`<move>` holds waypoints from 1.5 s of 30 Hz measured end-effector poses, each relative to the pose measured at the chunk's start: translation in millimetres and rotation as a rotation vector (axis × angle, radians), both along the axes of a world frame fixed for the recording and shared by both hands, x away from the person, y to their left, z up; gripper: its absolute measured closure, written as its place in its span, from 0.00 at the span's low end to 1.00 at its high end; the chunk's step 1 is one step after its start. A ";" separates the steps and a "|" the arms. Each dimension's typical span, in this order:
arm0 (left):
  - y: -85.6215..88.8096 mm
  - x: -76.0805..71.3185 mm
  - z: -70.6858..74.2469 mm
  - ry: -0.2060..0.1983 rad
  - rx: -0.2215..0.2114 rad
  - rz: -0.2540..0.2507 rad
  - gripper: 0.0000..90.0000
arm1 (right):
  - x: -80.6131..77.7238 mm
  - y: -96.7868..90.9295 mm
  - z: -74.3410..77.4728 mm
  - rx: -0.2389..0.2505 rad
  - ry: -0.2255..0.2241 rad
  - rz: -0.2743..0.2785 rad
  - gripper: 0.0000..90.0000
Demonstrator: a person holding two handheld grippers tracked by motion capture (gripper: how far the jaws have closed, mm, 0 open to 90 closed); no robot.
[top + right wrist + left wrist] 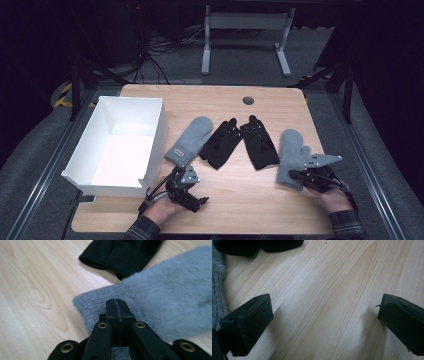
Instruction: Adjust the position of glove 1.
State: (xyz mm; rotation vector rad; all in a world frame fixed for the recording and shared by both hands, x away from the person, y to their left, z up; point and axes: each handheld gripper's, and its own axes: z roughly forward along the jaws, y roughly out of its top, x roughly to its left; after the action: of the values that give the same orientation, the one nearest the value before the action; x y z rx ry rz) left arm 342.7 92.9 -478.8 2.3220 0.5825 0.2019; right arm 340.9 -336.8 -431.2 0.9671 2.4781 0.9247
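Wooden table (235,195) up close: right hand-held gripper (117,305) clamps grey mitten's cuff (100,302); left hand-held gripper (324,315) gapes.

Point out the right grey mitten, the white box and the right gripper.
right grey mitten (172,297), right gripper view, fluffy body.
white box (82,135), high view, left wall.
right gripper (117,305), right gripper view, closed jaw tips over the mitten's cuff.

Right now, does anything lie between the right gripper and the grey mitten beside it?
No. The right gripper, jaws shut, sits over the grey mitten's knit cuff with nothing between; whether it pinches fabric is unclear.
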 end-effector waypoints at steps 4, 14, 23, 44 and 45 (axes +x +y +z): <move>-0.3 0.3 -0.1 0.000 -0.001 -0.003 0.00 | -4.6 7.7 0.5 0.001 0.010 0.046 1.00; -0.8 0.5 -0.1 0.001 -0.002 -0.005 0.00 | -12.9 31.2 0.5 0.032 0.045 0.161 1.00; -0.9 0.7 -0.1 -0.001 -0.003 -0.007 0.00 | -17.3 71.0 -0.6 0.047 0.064 0.287 1.00; -1.0 0.7 -0.2 -0.004 -0.003 -0.012 0.01 | -11.3 102.5 6.9 0.125 0.035 0.341 1.00; -1.0 0.7 -0.1 -0.005 -0.002 -0.011 0.01 | -10.1 98.6 7.8 0.121 0.027 0.327 1.00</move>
State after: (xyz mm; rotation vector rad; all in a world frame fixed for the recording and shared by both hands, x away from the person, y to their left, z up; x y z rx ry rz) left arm 343.4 91.8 -479.0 2.3213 0.5670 0.2010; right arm 330.7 -238.2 -423.3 0.6200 2.6792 1.1798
